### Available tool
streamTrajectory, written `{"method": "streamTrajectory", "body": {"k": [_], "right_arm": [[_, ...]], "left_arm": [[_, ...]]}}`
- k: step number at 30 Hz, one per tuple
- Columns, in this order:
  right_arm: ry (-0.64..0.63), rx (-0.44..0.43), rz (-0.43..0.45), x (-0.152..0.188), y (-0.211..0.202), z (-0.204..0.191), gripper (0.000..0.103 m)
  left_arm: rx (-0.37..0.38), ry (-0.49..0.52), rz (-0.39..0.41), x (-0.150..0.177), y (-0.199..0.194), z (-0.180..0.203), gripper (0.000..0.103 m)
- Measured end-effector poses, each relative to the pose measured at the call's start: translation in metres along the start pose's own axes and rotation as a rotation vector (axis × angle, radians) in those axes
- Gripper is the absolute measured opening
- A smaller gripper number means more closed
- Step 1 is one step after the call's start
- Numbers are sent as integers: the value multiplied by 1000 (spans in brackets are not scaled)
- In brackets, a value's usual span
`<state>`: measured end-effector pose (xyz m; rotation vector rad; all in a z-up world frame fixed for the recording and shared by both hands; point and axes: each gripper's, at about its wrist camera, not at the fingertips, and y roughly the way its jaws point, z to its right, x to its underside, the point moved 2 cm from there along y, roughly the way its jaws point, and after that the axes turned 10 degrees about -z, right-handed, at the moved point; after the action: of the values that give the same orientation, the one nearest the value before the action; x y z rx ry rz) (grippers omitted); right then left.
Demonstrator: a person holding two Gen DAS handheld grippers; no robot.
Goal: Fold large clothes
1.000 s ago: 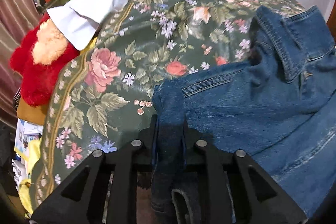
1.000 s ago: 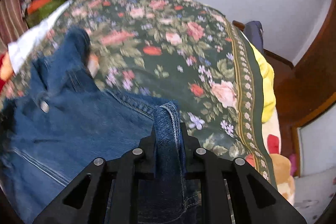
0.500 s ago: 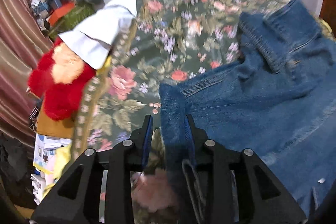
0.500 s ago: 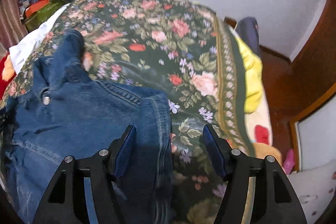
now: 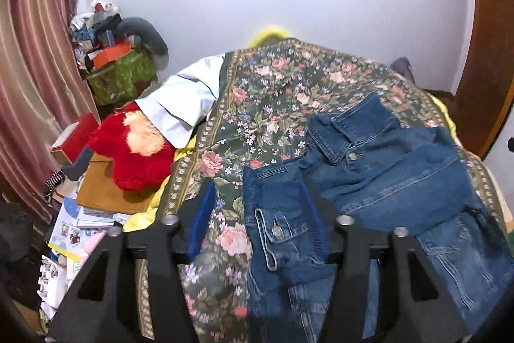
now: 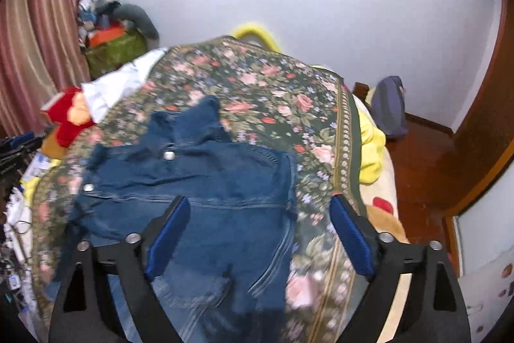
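Observation:
A blue denim jacket lies front up on the floral bedspread, collar toward the far wall, sleeves folded in over the body. It also shows in the right wrist view. My left gripper is open and empty, raised above the jacket's left edge and cuff. My right gripper is open and empty, raised above the jacket's right side.
A white sheet and a red plush toy lie at the bed's left edge, with boxes and papers beside them. A green bag of clutter stands by the curtain. A wooden door is to the right.
Both grippers held folds of denim a second ago. They opened, let the jacket drop onto the bed, and pulled back and up.

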<state>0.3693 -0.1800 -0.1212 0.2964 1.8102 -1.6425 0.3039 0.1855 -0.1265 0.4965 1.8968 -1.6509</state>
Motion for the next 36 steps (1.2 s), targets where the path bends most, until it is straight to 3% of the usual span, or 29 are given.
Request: {"method": "streamTrajectory", "body": {"k": [2, 5, 6, 9, 14, 17, 21, 24, 31, 33, 34, 36], "right_arm": [[10, -18, 1, 11, -14, -3, 97], [31, -53, -8, 31, -32, -8, 102], [39, -66, -17, 38, -35, -9, 103], [66, -102, -49, 60, -40, -9, 103], [120, -200, -172, 112, -30, -6, 103], [137, -221, -231, 140, -21, -4, 103], [188, -249, -291, 176, -10, -2, 102], [232, -288, -317, 195, -6, -2, 93], [253, -354, -301, 208, -11, -14, 56], [263, -370, -295, 207, -10, -16, 49], [260, -366, -295, 207, -9, -17, 47], [249, -360, -293, 204, -8, -19, 39]], "left_arm": [[12, -4, 13, 10, -15, -1, 65], [38, -29, -4, 28, -28, -5, 87], [47, -46, -9, 35, -30, -7, 89], [89, -84, -60, 62, -31, -14, 89], [139, -156, -220, 120, -10, -28, 89], [147, -190, -299, 155, 1, -32, 89], [217, -252, -412, 199, 16, -35, 89], [267, -305, -469, 223, 25, -33, 89], [433, -403, -577, 258, 42, -21, 86], [464, -406, -592, 262, 45, -15, 74], [473, -409, -599, 263, 46, -11, 74], [430, -394, -577, 260, 42, -8, 58]]}}
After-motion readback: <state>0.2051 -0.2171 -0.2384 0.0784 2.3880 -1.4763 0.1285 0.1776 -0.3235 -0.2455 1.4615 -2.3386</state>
